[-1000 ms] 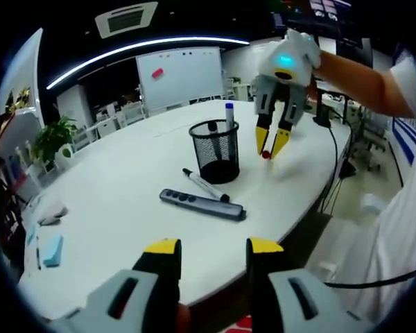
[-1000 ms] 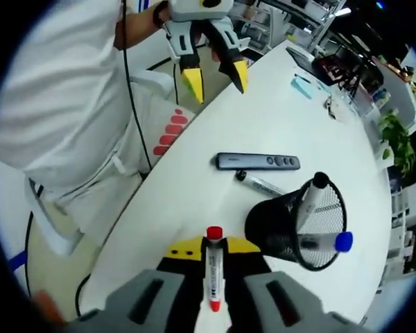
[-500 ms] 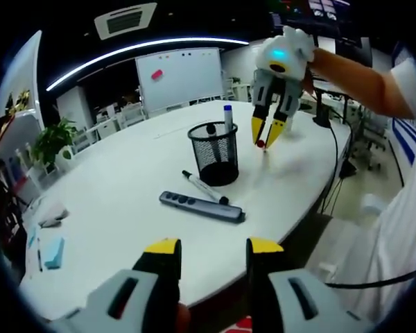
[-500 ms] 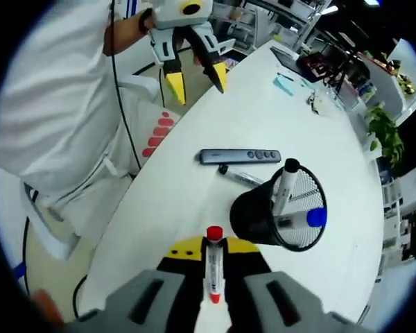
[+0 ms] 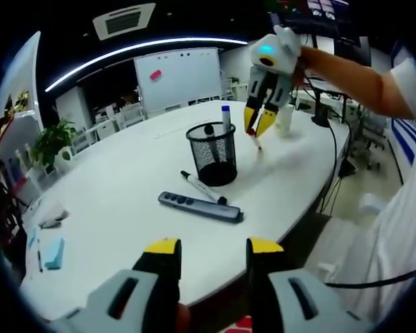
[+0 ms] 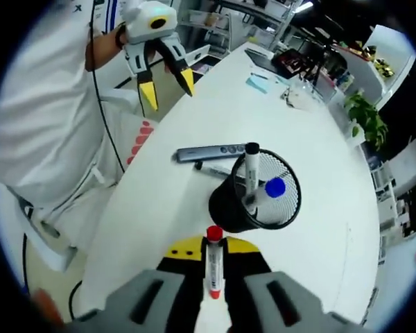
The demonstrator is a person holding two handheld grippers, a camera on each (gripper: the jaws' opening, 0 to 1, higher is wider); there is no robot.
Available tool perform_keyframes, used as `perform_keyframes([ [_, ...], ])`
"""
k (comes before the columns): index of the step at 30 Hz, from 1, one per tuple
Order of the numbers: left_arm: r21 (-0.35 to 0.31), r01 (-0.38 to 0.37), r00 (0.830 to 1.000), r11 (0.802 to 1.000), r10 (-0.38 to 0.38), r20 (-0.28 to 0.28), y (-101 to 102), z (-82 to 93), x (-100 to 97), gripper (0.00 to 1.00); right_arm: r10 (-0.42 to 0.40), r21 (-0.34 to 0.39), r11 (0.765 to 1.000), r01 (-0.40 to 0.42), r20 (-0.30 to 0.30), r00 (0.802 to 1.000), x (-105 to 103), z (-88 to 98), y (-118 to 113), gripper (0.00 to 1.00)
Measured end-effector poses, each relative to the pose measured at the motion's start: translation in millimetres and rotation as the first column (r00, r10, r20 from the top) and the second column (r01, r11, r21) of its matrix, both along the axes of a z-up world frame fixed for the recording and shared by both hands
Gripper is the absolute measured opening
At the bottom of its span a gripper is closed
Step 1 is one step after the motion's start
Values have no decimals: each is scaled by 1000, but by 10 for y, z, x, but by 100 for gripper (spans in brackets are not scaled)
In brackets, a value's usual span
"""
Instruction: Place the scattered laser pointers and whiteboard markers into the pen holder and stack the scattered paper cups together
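Right gripper (image 6: 209, 267): jaws clamped on red-capped white whiteboard marker (image 6: 212, 270), above black mesh pen holder (image 6: 253, 201) on white oval surface (image 6: 319, 208). Advice: centre over rim, tip upright, clear 2 markers inside, release low. Left gripper (image 5: 213, 253): jaws parted, empty. Grey laser pointer (image 5: 200, 206), black-capped marker (image 5: 202, 186) remain beside holder.

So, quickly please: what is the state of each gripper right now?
Left gripper: open, holding nothing.
Right gripper: shut on the red-capped marker, close above the pen holder.
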State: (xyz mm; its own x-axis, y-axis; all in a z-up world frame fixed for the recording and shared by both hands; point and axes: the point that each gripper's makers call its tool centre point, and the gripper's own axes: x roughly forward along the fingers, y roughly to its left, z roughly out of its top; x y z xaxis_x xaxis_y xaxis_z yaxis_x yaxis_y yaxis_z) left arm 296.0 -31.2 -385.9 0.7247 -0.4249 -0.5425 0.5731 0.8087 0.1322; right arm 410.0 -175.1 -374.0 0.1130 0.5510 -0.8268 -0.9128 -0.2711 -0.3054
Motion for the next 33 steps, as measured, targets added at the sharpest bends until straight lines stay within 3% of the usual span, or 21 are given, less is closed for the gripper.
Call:
perform_keyframes([
  [7,-3,1,1000,1000,-1,-2,-17,-3,-10,38,-61,43,997,62,-17,998,134,32,-61,9],
  [11,-37,10,1000,999,-10,-7,-52,24,-30,38,-95,73,993,97,-22,995,209,66,-103,9],
  [19,-31,-5,1000,1000,5,2,6,47,16,38,-163,145,976,163,-18,987,399,193,-210,9],
  [33,-22,-4,1000,1000,4,-10,-13,18,-7,38,-229,209,951,229,-26,973,585,209,-301,9],
])
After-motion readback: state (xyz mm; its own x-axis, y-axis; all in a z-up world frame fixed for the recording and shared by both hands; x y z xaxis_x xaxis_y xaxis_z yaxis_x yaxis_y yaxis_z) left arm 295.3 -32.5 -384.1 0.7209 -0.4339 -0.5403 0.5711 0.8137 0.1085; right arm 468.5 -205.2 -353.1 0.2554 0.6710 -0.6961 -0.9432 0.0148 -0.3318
